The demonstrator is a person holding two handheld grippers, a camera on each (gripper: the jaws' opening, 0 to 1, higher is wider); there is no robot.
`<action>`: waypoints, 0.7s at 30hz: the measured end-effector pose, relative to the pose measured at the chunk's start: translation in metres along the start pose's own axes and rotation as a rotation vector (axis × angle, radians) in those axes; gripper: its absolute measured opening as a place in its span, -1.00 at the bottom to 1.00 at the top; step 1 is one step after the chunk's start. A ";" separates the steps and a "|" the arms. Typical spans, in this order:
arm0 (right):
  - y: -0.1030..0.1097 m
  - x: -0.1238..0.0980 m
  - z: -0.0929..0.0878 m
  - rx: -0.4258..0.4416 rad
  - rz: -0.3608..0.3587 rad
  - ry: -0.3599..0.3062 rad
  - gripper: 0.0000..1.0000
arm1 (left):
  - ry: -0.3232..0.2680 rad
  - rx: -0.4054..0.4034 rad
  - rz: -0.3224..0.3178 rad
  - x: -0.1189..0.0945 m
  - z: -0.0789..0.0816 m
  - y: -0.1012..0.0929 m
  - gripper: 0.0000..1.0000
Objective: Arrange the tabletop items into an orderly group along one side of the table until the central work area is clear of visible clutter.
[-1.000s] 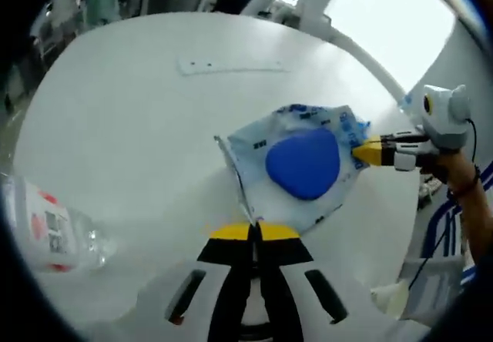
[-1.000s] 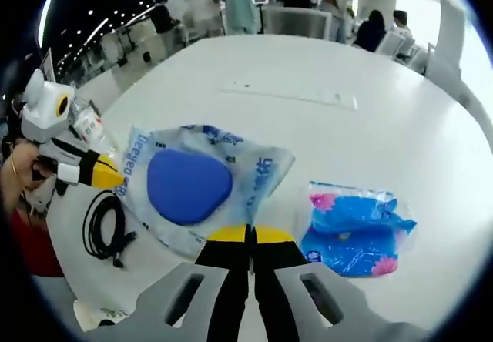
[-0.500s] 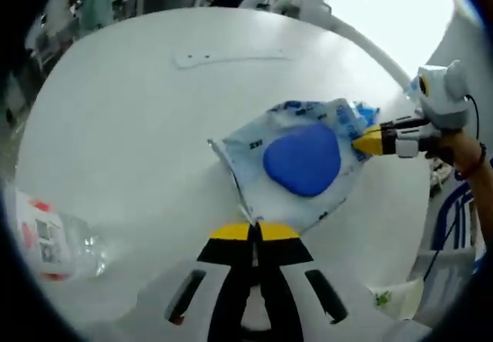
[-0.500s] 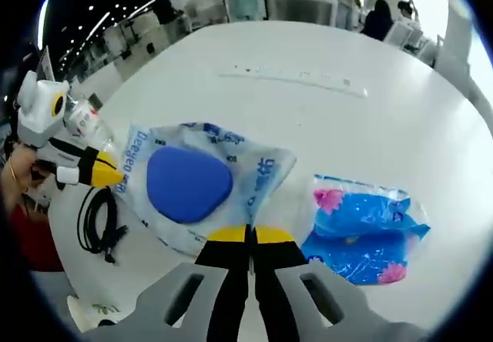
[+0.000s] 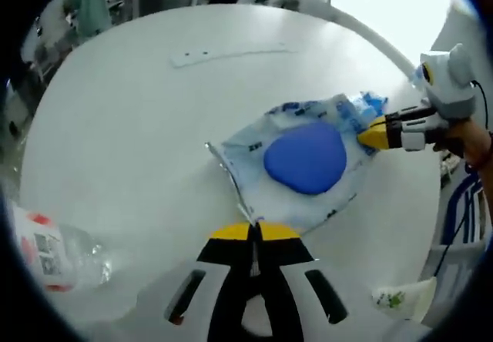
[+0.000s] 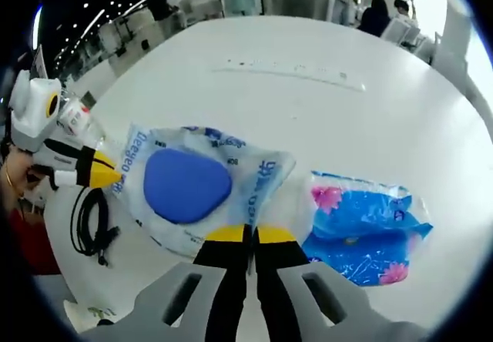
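In the left gripper view, the left gripper (image 5: 252, 230) rises from the bottom centre with its 2 yellow-tipped jaws pressed together on the near edge of a clear plastic bag (image 5: 296, 165) holding a blue pad, which lies on the white table (image 5: 131, 126) right of centre. The right gripper (image 5: 375, 135) reaches in from the right edge, touching the bag's far side. A plastic bottle (image 5: 50, 246) lies at lower left. In the right gripper view, the right gripper (image 6: 248, 236) at bottom centre has its jaws closed on the same bag (image 6: 196, 184), left of centre. The left gripper (image 6: 104, 177) pinches its left edge. A blue tissue pack (image 6: 362, 222) sits at right, and a black cable (image 6: 91, 222) at lower left.
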State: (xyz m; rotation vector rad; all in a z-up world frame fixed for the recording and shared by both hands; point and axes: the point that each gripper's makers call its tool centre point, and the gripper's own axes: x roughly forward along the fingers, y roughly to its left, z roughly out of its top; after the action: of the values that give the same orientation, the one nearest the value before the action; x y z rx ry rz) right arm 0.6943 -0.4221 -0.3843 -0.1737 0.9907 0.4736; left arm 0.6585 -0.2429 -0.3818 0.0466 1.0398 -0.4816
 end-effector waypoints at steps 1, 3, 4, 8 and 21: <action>0.000 0.000 0.000 0.008 -0.002 0.002 -0.92 | 0.002 0.004 0.001 0.000 0.000 0.000 -1.00; 0.000 0.000 0.000 0.010 -0.005 0.002 -0.92 | 0.005 0.004 0.005 0.001 0.000 0.001 -1.00; 0.000 0.001 0.000 0.004 -0.009 0.003 -0.91 | 0.004 0.003 0.008 0.001 0.000 0.001 -1.00; 0.001 0.000 0.000 -0.036 -0.020 0.010 -0.85 | 0.007 0.015 0.019 0.001 -0.001 0.002 -1.00; 0.013 -0.020 0.030 -0.093 -0.015 -0.106 -0.45 | 0.017 0.014 0.030 0.000 -0.004 0.002 -1.00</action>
State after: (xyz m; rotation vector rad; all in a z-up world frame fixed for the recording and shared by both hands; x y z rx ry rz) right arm 0.7025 -0.4061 -0.3507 -0.2370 0.8641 0.5102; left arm 0.6562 -0.2399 -0.3839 0.0790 1.0505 -0.4623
